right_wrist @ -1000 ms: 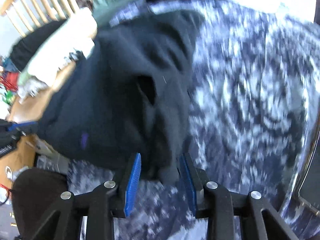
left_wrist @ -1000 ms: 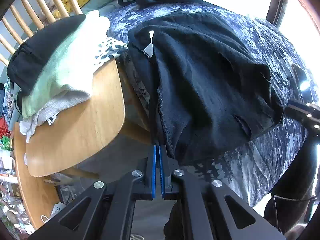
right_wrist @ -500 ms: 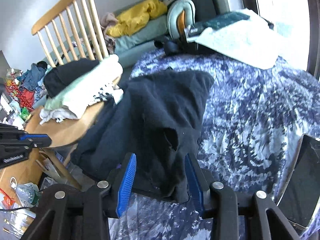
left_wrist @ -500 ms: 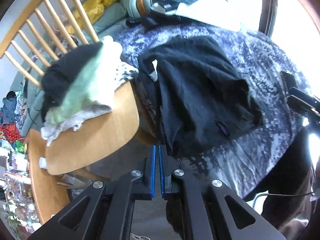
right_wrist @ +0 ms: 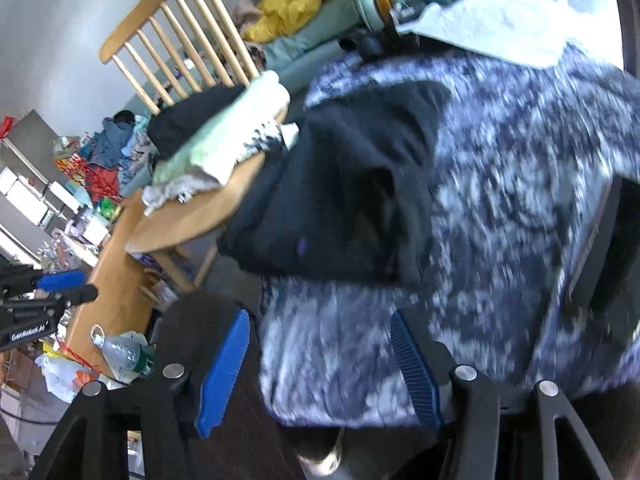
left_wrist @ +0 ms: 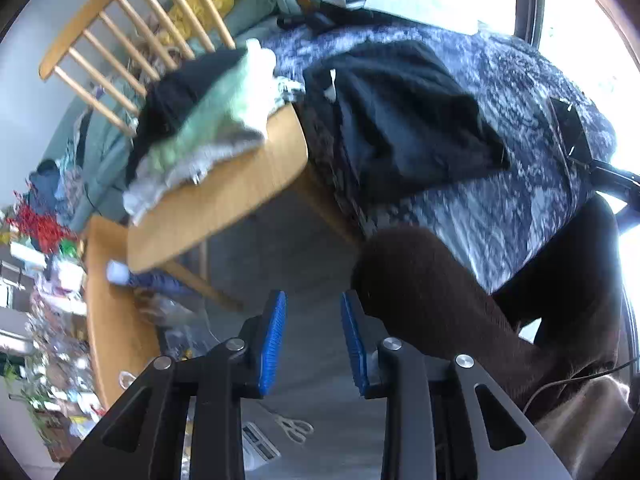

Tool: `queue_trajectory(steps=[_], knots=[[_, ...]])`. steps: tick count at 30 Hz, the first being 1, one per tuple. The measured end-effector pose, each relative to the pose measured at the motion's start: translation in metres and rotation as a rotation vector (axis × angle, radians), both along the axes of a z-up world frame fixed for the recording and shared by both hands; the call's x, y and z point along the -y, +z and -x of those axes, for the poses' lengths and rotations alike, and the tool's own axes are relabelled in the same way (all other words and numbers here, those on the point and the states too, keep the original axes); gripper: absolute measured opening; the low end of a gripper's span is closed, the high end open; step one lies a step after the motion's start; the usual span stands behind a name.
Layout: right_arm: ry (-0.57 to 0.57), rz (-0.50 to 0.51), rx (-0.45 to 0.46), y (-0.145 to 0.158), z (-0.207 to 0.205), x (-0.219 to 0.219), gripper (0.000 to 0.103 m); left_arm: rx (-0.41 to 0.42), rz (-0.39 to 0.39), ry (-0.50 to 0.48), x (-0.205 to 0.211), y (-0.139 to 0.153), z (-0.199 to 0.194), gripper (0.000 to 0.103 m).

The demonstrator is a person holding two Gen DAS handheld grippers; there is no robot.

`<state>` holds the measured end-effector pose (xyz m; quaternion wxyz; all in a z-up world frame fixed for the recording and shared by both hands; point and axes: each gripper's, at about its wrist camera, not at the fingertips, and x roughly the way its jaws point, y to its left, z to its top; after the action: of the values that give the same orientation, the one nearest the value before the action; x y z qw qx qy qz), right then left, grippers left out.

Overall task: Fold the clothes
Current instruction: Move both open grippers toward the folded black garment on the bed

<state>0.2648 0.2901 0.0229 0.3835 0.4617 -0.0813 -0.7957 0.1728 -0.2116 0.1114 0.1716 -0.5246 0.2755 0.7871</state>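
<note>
Home bedroom: bed (right_wrist: 500, 184), wooden chair (right_wrist: 176, 52), clutter.

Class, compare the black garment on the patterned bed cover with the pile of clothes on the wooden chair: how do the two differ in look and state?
The black garment is one dark piece; the pile of clothes mixes black, pale green and white items. The garment lies loose and rumpled, one edge hanging off the bed cover; the pile sits stacked on the wooden chair. Neither is held: the left gripper and right gripper are open.
</note>
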Motion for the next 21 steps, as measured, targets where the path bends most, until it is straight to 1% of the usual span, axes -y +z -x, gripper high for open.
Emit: queue_trajectory(steps=[1, 3, 6, 10, 15, 18, 21], knots=[[-0.013, -0.015, 0.001, -0.006, 0.001, 0.002, 0.061, -0.006, -0.002, 0.001, 0.001, -0.004, 0.001, 0.030], [-0.041, -0.044, 0.002, -0.018, 0.002, 0.006, 0.061, -0.046, 0.004, -0.002, -0.002, -0.012, 0.003, 0.030], [-0.091, -0.079, -0.064, -0.026, 0.006, 0.018, 0.061, -0.097, 0.021, -0.019, -0.014, -0.020, 0.006, 0.030], [-0.099, -0.091, -0.140, -0.027, 0.008, 0.035, 0.061, -0.098, 0.014, -0.054, -0.031, -0.028, 0.013, 0.030], [-0.093, -0.102, -0.170, -0.025, 0.017, 0.047, 0.061, -0.104, 0.019, -0.080, -0.048, -0.036, 0.027, 0.031], [-0.091, -0.130, -0.173, -0.026, 0.029, 0.056, 0.061, -0.094, 0.014, -0.096, -0.056, -0.041, 0.037, 0.032], [-0.093, -0.143, -0.150, -0.031, 0.042, 0.061, 0.061, -0.094, 0.022, -0.102, -0.065, -0.049, 0.048, 0.035]])
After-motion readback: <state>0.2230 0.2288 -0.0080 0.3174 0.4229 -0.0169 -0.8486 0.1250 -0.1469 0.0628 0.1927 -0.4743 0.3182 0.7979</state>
